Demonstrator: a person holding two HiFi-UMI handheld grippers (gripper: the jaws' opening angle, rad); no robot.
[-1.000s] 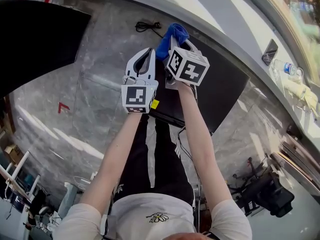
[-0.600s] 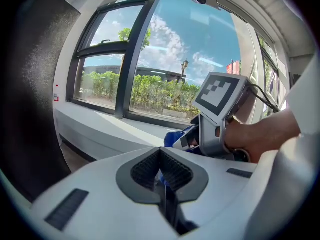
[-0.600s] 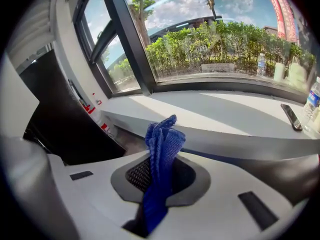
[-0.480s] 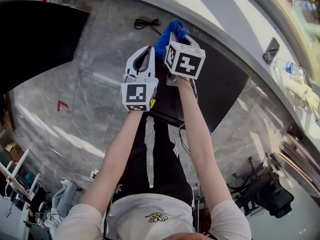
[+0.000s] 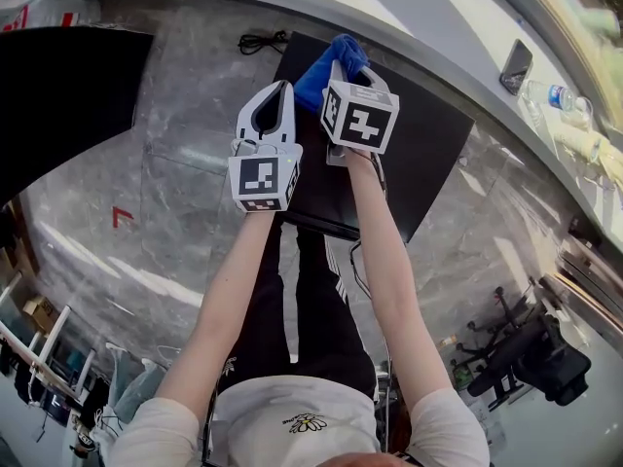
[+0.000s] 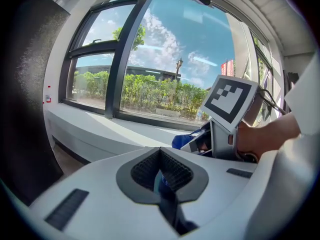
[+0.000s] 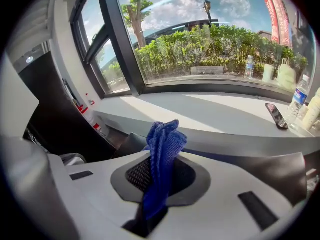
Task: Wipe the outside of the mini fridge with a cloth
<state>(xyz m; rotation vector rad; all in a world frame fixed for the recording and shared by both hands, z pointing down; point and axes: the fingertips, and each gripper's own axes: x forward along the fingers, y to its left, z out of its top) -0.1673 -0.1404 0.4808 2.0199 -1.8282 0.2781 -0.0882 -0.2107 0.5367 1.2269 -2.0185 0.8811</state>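
The black mini fridge (image 5: 428,154) stands on the marble floor straight ahead and I look down on its top. My right gripper (image 5: 338,66) is over the fridge's left part, shut on a bunched blue cloth (image 5: 326,71). In the right gripper view the cloth (image 7: 164,146) sticks up between the jaws, with the dark fridge top (image 7: 250,161) just behind. My left gripper (image 5: 273,105) hangs beside the right one, off the fridge's left edge, and its jaws meet with nothing in them. The left gripper view shows the right gripper (image 6: 200,143) and the cloth (image 6: 182,140) close by.
A large black body (image 5: 58,95) fills the upper left. A black cable (image 5: 255,39) lies on the floor by the wall. The window ledge (image 5: 458,27) behind the fridge carries a phone (image 5: 515,64) and a water bottle (image 5: 563,95). Camera gear (image 5: 531,358) stands at lower right.
The right gripper with the cloth has edged slightly farther over the fridge top. The left gripper keeps its place beside it. The head view has shifted a little.
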